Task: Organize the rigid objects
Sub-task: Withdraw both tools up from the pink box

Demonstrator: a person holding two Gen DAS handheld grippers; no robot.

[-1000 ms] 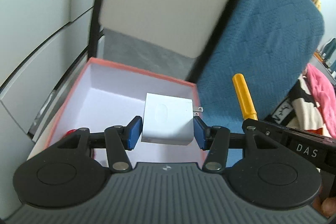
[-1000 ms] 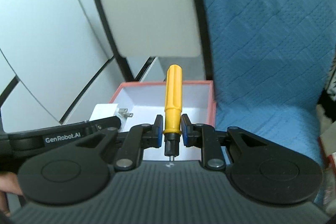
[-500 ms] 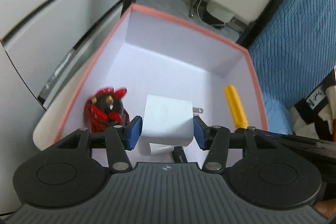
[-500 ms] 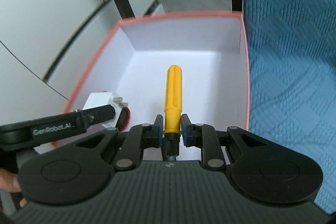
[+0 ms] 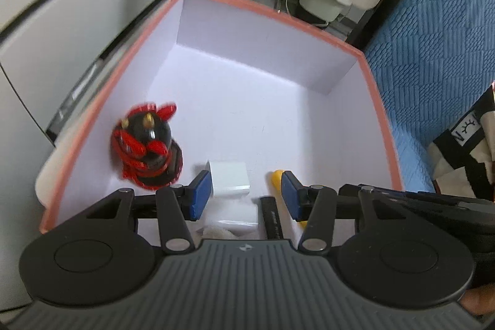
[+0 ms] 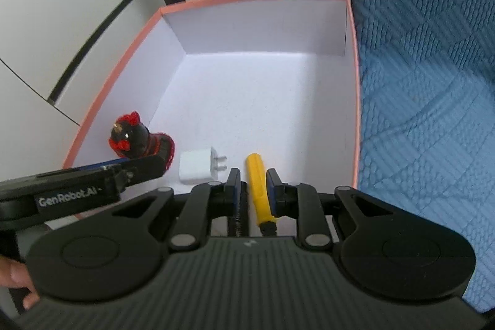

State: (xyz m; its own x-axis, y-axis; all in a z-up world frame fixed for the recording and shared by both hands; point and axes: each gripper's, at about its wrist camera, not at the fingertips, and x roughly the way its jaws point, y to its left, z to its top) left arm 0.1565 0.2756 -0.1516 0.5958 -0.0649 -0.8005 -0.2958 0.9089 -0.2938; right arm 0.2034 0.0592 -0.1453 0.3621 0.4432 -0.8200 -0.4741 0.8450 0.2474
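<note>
- the box (image 6: 352, 88) with white walls and a pink rim is the landmark here; both claws point down into its near end.
- the left claw (image 5: 246, 190) is over the box floor, and its blue pads (image 5: 201, 190) stand apart; the jaws are closing a little right now.
- the white charger (image 5: 230, 180) lies on the box floor between the left pads. the left pad is just beside it, and there is a gap on its right side, so the pads do not squeeze it.
- in the right wrist view the white charger (image 6: 196, 166) lies flat on the box floor with its two metal prongs pointing toward the yellow screwdriver.
- the right claw (image 6: 252, 190) is nearly closed, with the yellow screwdriver (image 6: 258, 187) between its pads. the right pad touches the handle; i cannot tell if the left pad touches it too.
- the yellow handle points toward the far wall of the box, and its tip looks to be down near the box floor.
- in the left wrist view only the yellow end (image 5: 276, 177) shows, just behind the right pad.
- the red and black toy (image 6: 136, 141) stands by the left wall of the box, just left of the white charger.
- a blue quilt (image 6: 427, 82) lies beside the right wall of the box.
</note>
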